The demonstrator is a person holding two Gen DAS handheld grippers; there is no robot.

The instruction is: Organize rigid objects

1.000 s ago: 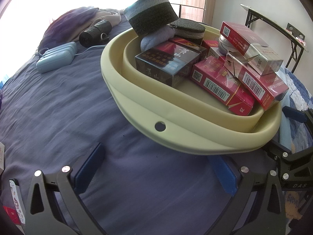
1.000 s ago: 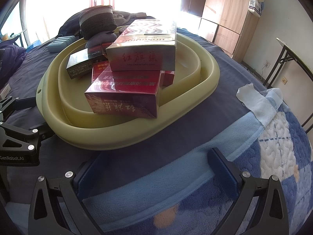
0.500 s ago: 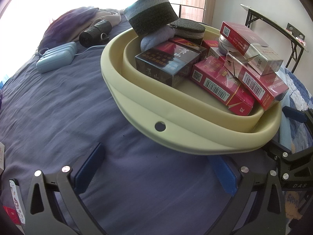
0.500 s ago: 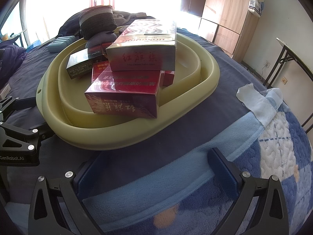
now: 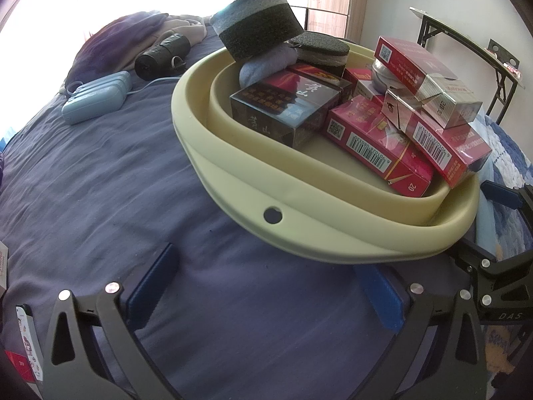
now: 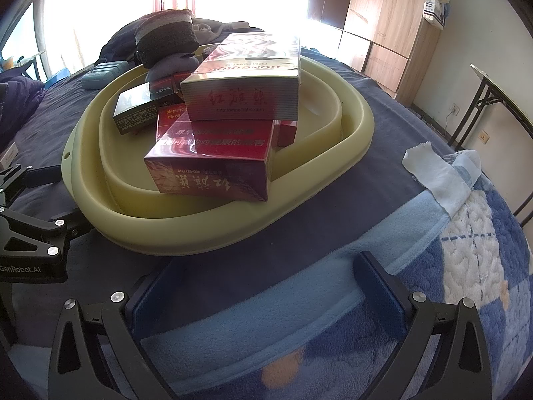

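A pale yellow basin (image 5: pixel 233 173) sits on a dark blue bedsheet and also shows in the right wrist view (image 6: pixel 326 163). It holds several red cigarette boxes (image 5: pixel 376 143), a dark box (image 5: pixel 283 106), a red and silver box (image 6: pixel 243 86) on top, and black foam rolls (image 5: pixel 256 26). My left gripper (image 5: pixel 266 286) is open and empty on the sheet just before the basin's near rim. My right gripper (image 6: pixel 266 290) is open and empty over the blue blanket, short of the basin.
A light blue case (image 5: pixel 96 96) and a black roll (image 5: pixel 163 53) lie on the bed beyond the basin. A white cloth (image 6: pixel 436 170) lies on the patterned blanket. A folding table (image 5: pixel 466 40) and a wooden wardrobe (image 6: pixel 383 23) stand by the wall.
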